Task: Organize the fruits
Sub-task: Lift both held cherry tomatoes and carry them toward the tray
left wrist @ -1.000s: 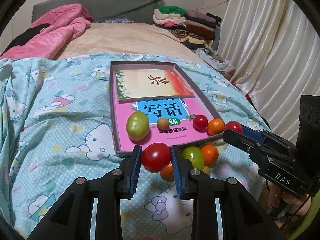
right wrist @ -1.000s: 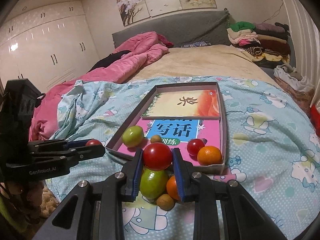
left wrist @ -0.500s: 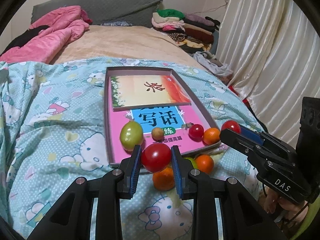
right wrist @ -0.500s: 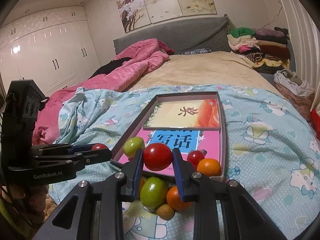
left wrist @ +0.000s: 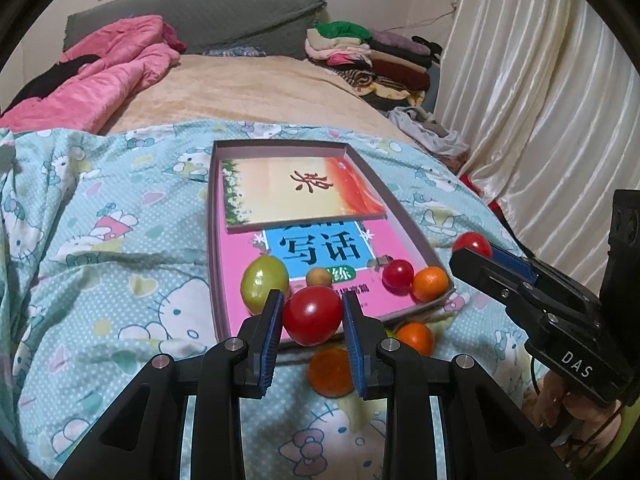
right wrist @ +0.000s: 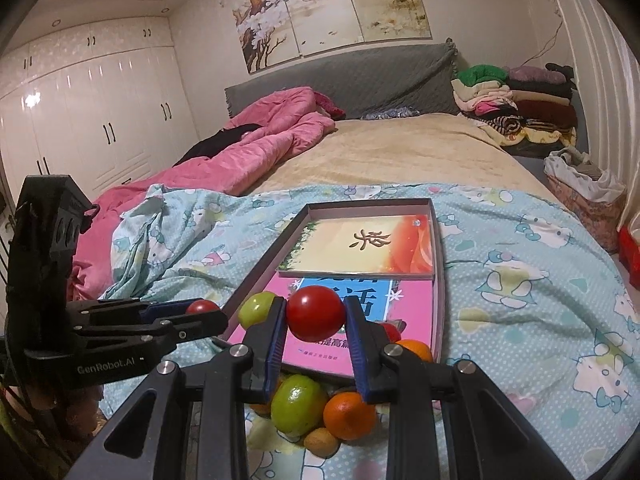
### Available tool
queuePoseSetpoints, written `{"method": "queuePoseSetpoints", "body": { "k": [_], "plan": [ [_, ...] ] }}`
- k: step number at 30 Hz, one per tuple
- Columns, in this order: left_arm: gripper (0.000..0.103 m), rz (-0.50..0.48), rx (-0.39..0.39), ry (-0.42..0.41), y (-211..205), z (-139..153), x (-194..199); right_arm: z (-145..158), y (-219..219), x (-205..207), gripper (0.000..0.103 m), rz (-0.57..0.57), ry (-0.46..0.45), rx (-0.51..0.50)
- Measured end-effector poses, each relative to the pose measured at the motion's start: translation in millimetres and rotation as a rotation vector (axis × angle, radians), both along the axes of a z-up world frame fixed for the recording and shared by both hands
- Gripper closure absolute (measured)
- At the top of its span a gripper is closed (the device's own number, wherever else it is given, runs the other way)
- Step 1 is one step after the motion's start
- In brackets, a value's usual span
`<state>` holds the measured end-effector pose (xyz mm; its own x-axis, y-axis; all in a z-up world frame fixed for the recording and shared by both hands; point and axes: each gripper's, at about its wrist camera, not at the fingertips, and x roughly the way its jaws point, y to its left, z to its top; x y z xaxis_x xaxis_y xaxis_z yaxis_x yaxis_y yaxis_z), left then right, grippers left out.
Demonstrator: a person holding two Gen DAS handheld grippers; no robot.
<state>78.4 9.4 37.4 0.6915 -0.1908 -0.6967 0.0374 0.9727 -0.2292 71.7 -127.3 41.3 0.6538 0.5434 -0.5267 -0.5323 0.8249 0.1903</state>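
Right gripper (right wrist: 316,314) clamps red tomato (right wrist: 316,312) above tray (right wrist: 438,280) near edge.

Warm indoor light; fisheye-warped edges

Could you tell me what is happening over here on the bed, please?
A person is sorting fruit into a shallow box lying on the bedspread. Each hand works a gripper, and each is shut on a red tomato: the left gripper on one tomato, the right gripper on another tomato, both held above the box's near end. A green fruit and some small fruits already sit inside; a few more lie on the spread just outside.
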Motion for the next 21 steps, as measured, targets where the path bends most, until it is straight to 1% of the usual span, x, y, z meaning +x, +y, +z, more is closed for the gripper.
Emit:
{"method": "queuePoseSetpoints", "body": {
  "k": [2,12,21],
  "plan": [
    [0.073,-0.002,-0.013,0.0,1,-1,3,0,0,1,0.074,-0.003,-0.005,-0.003],
    [0.073,-0.004,-0.003,0.013,1,-8,12,1,1,5,0.074,-0.006,-0.019,-0.018],
    [0.073,-0.01,-0.011,0.043,3,-21,21,-1,0,17,0.074,-0.023,-0.003,-0.027]
  ]
}}
